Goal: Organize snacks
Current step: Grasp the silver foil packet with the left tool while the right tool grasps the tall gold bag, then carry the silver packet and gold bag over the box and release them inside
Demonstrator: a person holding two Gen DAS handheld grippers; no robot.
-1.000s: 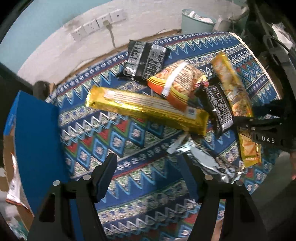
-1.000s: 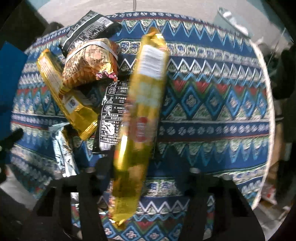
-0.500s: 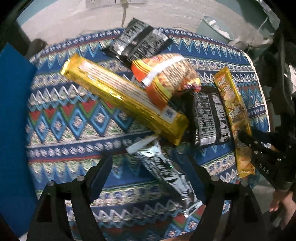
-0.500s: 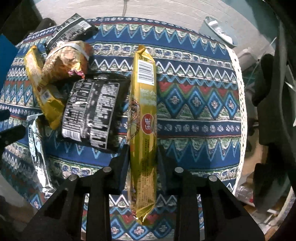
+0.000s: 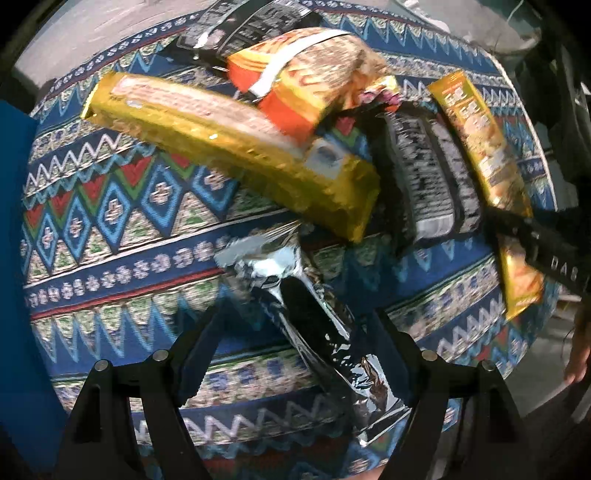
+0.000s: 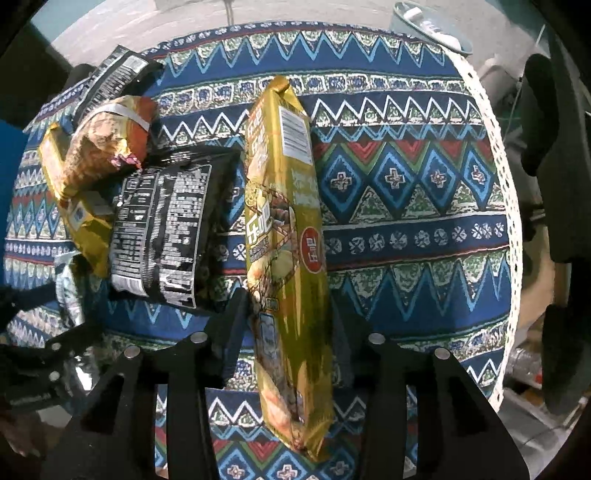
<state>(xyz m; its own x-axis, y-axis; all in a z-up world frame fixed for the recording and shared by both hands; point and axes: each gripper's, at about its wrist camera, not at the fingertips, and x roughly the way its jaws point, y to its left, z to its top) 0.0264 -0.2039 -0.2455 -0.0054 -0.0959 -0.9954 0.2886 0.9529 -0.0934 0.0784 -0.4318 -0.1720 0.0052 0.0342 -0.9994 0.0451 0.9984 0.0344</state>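
Several snack packs lie on a round table with a patterned blue cloth (image 5: 110, 206). My left gripper (image 5: 295, 339) is open, its fingers on either side of a crinkled silver and black packet (image 5: 314, 314). Beyond it lie a long yellow pack (image 5: 229, 147), an orange bag (image 5: 306, 85) and a black pack (image 5: 428, 173). My right gripper (image 6: 286, 328) is closed on a long gold snack pack (image 6: 284, 221), which lies lengthwise between its fingers. The gold pack also shows in the left wrist view (image 5: 480, 147), with the right gripper across it.
A blue box wall (image 5: 14, 258) stands at the table's left edge. Another black pack (image 6: 114, 81) lies at the far side. A pale bin (image 6: 432, 22) stands on the floor behind. The cloth to the right of the gold pack (image 6: 406, 206) is bare.
My left gripper has moved forward over the silver packet, which now lies between its fingers. My right gripper has drawn the gold pack nearer and turned it partly on edge.
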